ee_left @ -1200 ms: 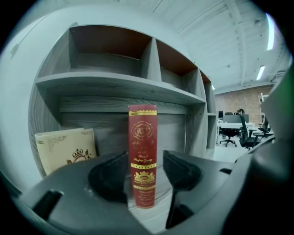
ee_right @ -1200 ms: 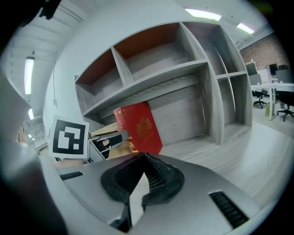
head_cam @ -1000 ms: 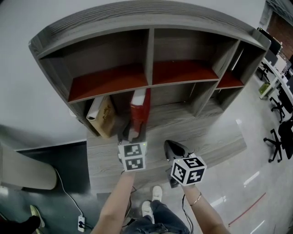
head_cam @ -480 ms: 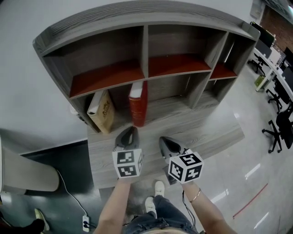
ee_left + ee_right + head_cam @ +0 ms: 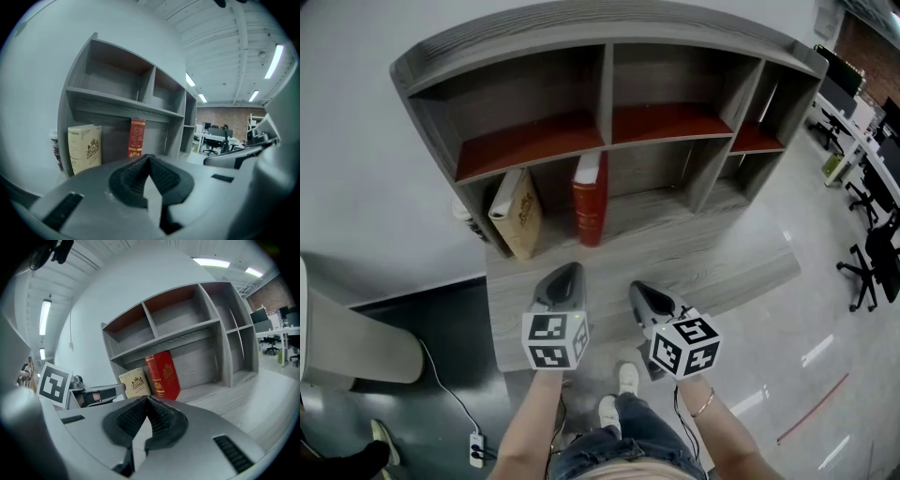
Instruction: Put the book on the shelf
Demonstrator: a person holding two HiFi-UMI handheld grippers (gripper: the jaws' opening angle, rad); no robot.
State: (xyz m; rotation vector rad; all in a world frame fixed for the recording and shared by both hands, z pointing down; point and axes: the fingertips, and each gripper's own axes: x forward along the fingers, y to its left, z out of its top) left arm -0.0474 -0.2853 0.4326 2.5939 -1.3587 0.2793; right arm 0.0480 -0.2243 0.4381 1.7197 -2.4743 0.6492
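Plainly standing, red book (image 5: 591,199), gold trim, near tan book (image 5: 520,214), grey shelf (image 5: 581,28)

A second earlier, the left hand-held gripper (image 5: 569,270) had its jaws open around the lower end of the red book (image 5: 591,197), at the front of the lower left compartment of the shelf (image 5: 609,33). It had since let go and drawn back over the bench (image 5: 731,267), ending well clear of the book. Its jaws had just closed together with nothing between them. The red book now stood upright on its own, no longer held. The right hand-held gripper (image 5: 637,287) had also backed a little farther from the shelf.
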